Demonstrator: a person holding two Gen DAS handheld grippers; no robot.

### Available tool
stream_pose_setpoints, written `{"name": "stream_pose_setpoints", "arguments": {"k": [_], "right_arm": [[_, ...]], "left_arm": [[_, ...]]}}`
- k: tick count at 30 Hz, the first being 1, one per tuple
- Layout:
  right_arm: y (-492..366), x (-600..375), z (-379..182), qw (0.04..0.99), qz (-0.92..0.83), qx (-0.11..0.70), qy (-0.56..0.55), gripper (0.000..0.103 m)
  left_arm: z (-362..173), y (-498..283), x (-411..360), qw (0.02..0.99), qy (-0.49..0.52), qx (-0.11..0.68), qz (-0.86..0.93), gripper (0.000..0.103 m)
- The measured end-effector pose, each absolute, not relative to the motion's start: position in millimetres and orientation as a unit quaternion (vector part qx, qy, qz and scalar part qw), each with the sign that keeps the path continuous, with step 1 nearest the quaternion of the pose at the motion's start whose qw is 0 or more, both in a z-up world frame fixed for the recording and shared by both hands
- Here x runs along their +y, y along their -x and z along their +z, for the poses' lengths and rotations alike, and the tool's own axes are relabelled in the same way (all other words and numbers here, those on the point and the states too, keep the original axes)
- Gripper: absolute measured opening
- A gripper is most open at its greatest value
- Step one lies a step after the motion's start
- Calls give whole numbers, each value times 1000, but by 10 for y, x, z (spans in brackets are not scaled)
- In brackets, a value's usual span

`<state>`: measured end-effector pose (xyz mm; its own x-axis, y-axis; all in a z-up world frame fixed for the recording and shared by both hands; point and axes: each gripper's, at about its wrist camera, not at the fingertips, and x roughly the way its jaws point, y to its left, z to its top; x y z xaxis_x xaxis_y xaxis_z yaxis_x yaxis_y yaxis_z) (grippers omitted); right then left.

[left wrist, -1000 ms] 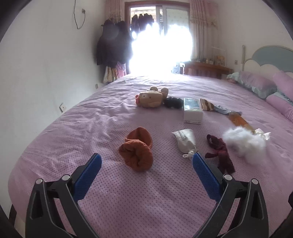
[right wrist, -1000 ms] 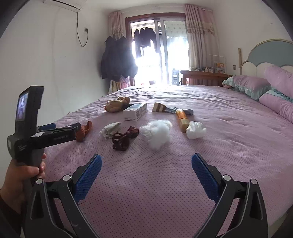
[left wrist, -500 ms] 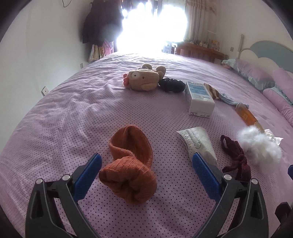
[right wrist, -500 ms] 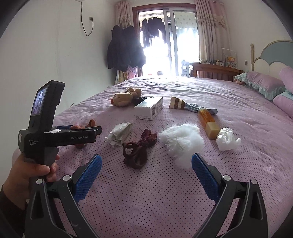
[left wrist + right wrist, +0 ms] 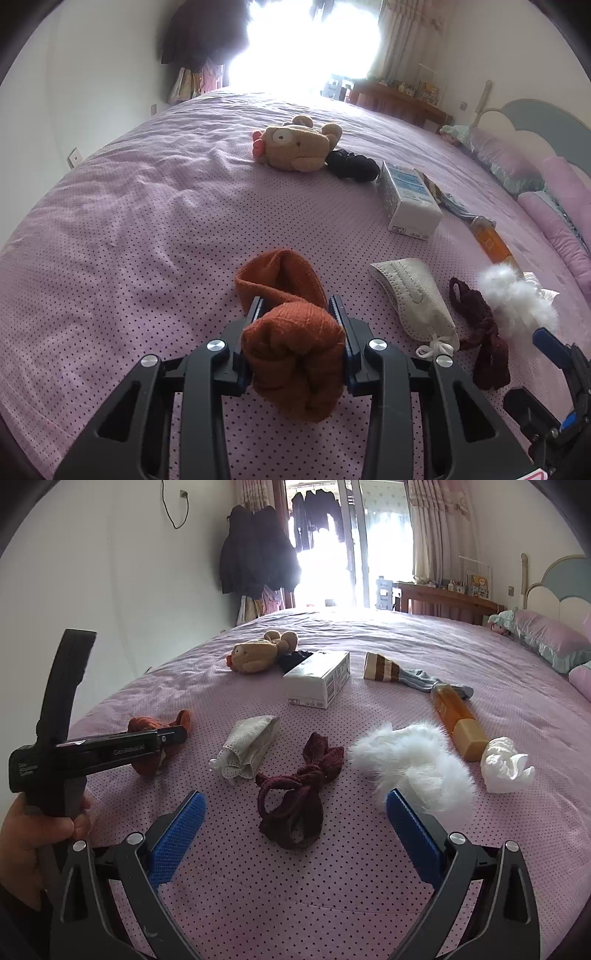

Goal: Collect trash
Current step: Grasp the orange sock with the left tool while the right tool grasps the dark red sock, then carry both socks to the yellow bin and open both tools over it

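**Orange sock clamped, maroon scrunchie framed**

A purple dotted bed [image 5: 369, 886] fills both views. At the lower centre of the left view, the left hand-held gripper [image 5: 295, 314] has just been closed onto the rolled orange sock [image 5: 291, 350]. The right hand-held gripper [image 5: 295, 819] is held apart, pads touching nothing, with the maroon scrunchie [image 5: 295, 797] seen between them.

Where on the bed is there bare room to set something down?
Bare bedspread left of the orange sock and plush toy, and beyond the tissue toward the pillows. Crowded between mask, box and bottle.
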<state>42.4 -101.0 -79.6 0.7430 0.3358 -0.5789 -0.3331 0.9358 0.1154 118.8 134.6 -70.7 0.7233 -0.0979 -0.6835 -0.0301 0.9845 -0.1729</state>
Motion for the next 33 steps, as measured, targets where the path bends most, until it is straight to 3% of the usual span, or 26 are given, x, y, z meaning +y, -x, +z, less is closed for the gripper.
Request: {"name": "stream_pose_setpoints", "arguments": {"k": [1,4,7,9,11,14,33], "right_arm": [[-456,-1005,-819,931,180,317,-7,93],[-572,-980,-879,920,186,344,-10,74],[-732,-943,-946,908,191,373,-13,71],[-844,-931,-994,902,184,391,-14,61],[-901,-943,-1005,900,184,394,-16,35],[-858,-983,-988,898,201,390,-26,26],[231,-1407,-721,918,212,335,-31,26]], "left_arm": [[-695,-1157,1363,925,90,369,-20,36],[-649,-1073,1400,927,95,362,-31,36],[-626,-1004,1419,927,101,360,-40,36],[-622,-971,1418,927,103,358,-45,37],[-623,-938,1399,926,103,359,-49,36],[-624,-876,1371,925,108,359,-60,36],[-375,66,580,924,49,336,-177,37]]}}
